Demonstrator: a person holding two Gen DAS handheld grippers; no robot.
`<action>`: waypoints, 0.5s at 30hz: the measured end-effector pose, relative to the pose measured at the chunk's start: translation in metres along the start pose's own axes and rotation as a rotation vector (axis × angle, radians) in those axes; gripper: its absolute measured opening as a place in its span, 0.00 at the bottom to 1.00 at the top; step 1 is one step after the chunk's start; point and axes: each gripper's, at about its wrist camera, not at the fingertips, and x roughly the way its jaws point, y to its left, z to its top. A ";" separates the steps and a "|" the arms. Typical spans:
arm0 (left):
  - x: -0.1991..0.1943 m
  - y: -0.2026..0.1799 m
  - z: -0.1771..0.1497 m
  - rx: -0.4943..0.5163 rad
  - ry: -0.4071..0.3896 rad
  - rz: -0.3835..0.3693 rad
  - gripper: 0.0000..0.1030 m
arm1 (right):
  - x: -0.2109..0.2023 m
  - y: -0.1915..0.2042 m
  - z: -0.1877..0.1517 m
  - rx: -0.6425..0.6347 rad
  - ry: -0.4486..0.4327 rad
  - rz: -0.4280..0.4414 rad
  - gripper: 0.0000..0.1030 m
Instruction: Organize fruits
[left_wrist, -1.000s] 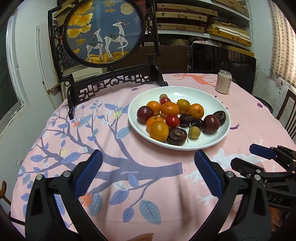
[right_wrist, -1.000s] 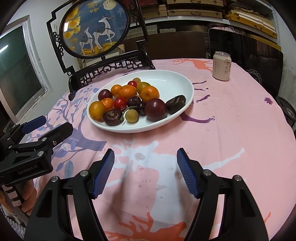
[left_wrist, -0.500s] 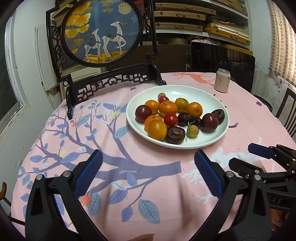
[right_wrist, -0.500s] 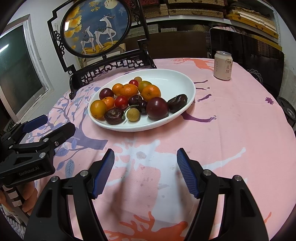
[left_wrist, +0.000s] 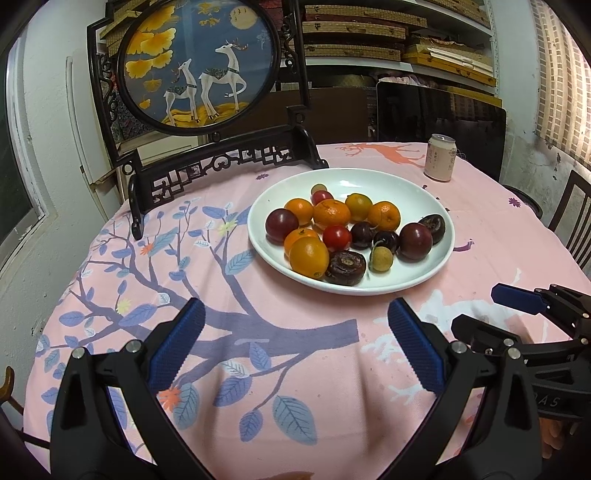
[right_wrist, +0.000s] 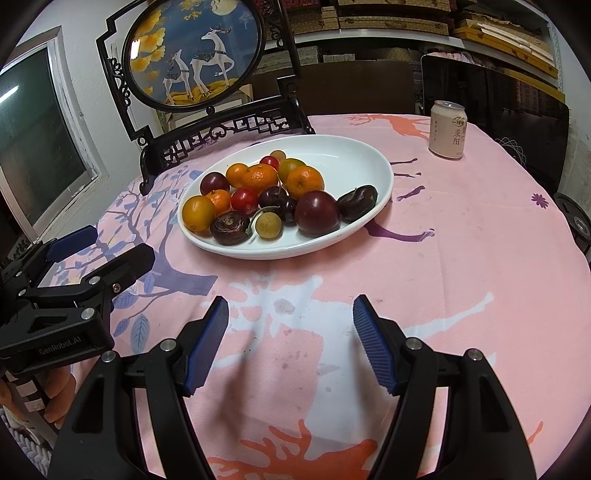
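Note:
A white oval plate (left_wrist: 406, 184) (right_wrist: 354, 155) holds several fruits: oranges (left_wrist: 331, 214) (right_wrist: 260, 178), dark plums (left_wrist: 415, 242) (right_wrist: 317, 212), a red tomato (left_wrist: 337, 237), cherries, a small yellow-green longan (left_wrist: 380, 258) (right_wrist: 268, 226) and a dark brown round fruit (left_wrist: 345, 267) (right_wrist: 229, 228). My left gripper (left_wrist: 295, 339) is open and empty, above the cloth in front of the plate; it also shows at the left of the right wrist view (right_wrist: 96, 243). My right gripper (right_wrist: 290, 332) is open and empty, nearer than the plate; it shows at the right of the left wrist view (left_wrist: 517, 299).
A pink patterned tablecloth (left_wrist: 258, 369) covers the round table. A drink can (left_wrist: 440, 157) (right_wrist: 447, 129) stands behind the plate on the right. A dark wooden stand with a round deer picture (left_wrist: 201, 62) (right_wrist: 194, 55) stands at the back left. Chairs stand beyond the table.
Both views have shifted slightly, so the plate sits a little differently in frame. Both grippers stay open and empty.

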 end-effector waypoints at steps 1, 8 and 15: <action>0.000 0.000 0.000 0.001 -0.002 0.001 0.98 | 0.000 0.000 0.000 0.000 0.001 0.000 0.68; -0.001 0.001 0.000 0.005 -0.009 -0.001 0.98 | 0.000 0.000 0.000 0.000 0.002 0.002 0.68; 0.004 0.004 0.000 -0.008 0.014 -0.001 0.98 | 0.000 0.000 0.000 0.000 0.001 0.003 0.68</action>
